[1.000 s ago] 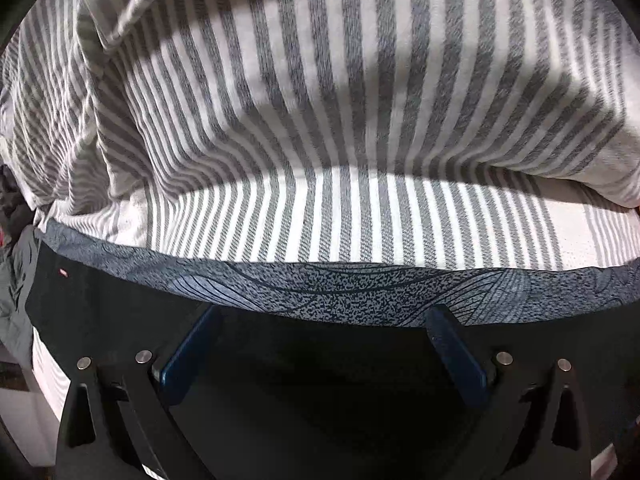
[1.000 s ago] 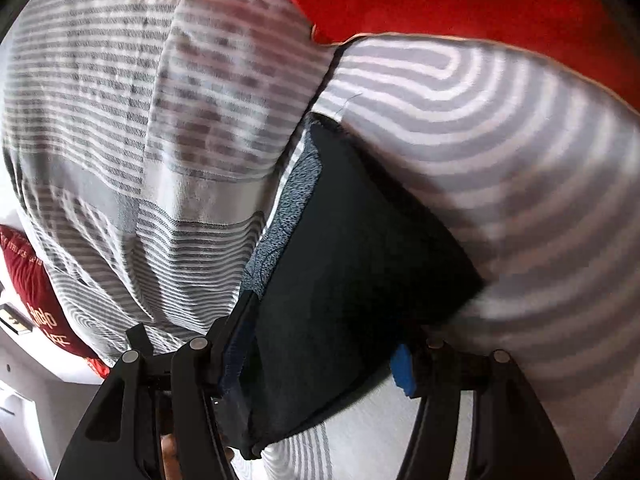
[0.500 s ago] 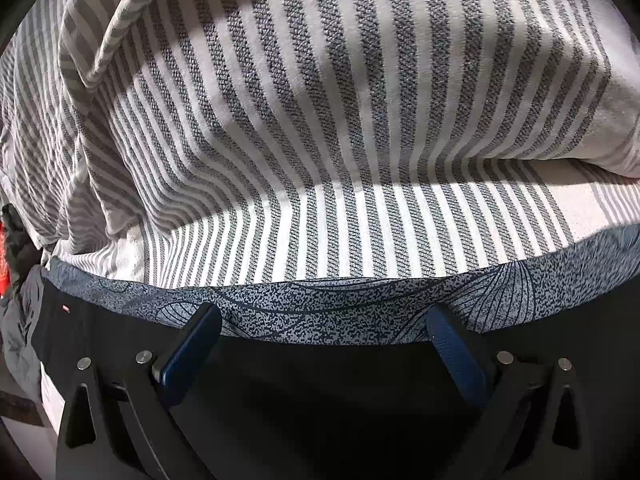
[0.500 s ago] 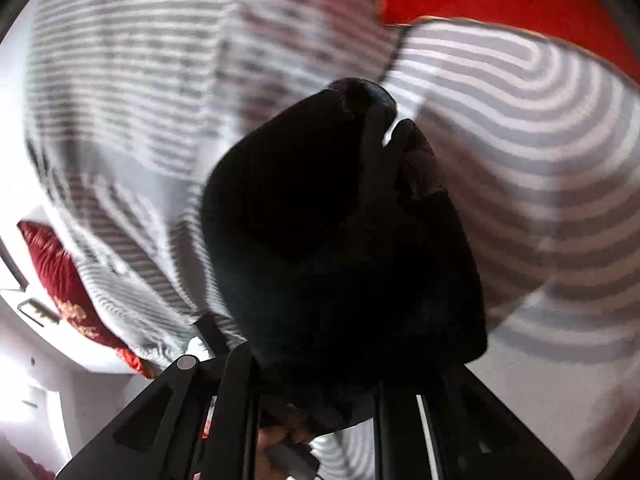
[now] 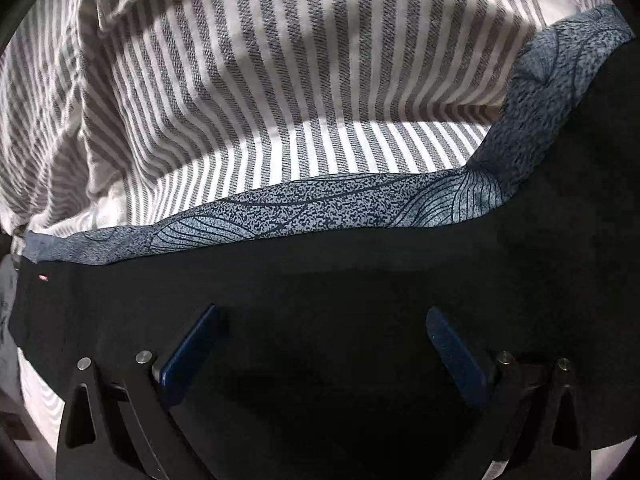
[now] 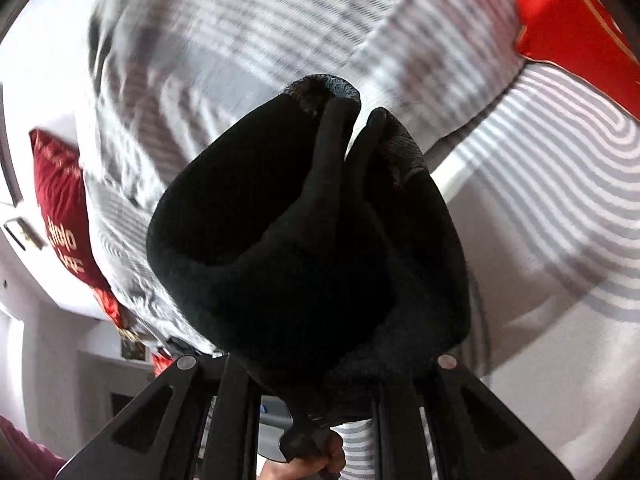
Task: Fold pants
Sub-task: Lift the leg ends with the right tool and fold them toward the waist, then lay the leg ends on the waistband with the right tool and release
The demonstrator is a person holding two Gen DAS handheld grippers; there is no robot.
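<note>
A: How is the left gripper (image 5: 320, 344) seen?

B: Its two blue pads (image 5: 188, 354) are spread wide apart, and nothing is pinched between them. The black pants (image 5: 320, 280) are spread flat beneath and between them.

A: And beyond the pads?

B: A band (image 5: 320, 210) of grey speckled print with dark line work is seen along the far edge of the pants. Toward the right the band is lifted and bent upward. Past the band, the striped sheet (image 5: 240, 80) of the bed is seen, rumpled at the left. A small red mark (image 5: 42, 278) is noted on the pants near the left end of the band.

A: What is shown of the right gripper (image 6: 320, 392)?

B: Its fingers are drawn close together, and a bunch of the pants (image 6: 304, 248) is clamped between them. The cloth is held up in a dark, rounded bundle right before the camera, clear of the bed, so the fingertips are hidden by it. A folded edge with a trace of the print is seen at the top of the bundle.

A: What is seen around the bundle?

B: Behind it the sheet (image 6: 560, 184) is blurred. A red cushion (image 6: 576, 32) is seen above and right of the bundle. A dark red pillow (image 6: 60, 216) with gold lettering is seen to its left. Part of a hand (image 6: 320, 464) is glimpsed below it.
</note>
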